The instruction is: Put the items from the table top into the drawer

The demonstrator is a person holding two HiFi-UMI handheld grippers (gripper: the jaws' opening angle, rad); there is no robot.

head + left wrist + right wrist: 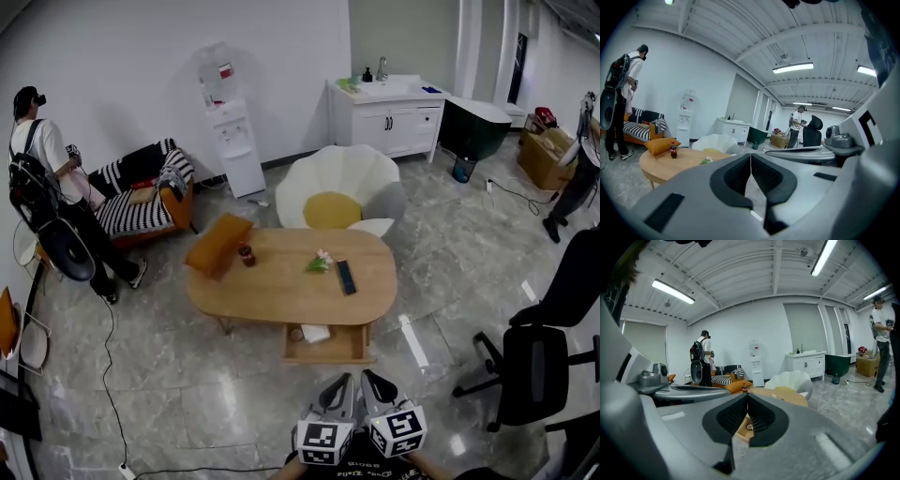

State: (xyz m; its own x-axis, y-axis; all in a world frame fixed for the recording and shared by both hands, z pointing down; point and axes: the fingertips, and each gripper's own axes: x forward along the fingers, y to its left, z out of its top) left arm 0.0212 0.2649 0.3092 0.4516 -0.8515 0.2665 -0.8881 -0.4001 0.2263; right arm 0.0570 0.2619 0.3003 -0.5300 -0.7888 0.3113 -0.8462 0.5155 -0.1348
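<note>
An oval wooden table (281, 300) carries an orange cushion (217, 246), a small cola bottle (247, 255), a little flower sprig (319, 263) and a black remote (346, 277). Under its near edge the drawer (323, 354) stands pulled out, with a white item (316, 333) inside. My left gripper (342, 379) and right gripper (370, 376) hover side by side over the floor, short of the drawer. Both are shut and empty. The left gripper (750, 157) looks past the bottle (673, 150) and cushion (661, 145). The right gripper (747, 401) points at the drawer (742, 431).
A white and yellow flower-shaped chair (337, 192) sits behind the table. A striped sofa (141, 192) and a person (47, 187) are at the left, a water dispenser (230, 122) and white cabinet (389, 112) along the back wall. A black office chair (534, 366) stands at the right.
</note>
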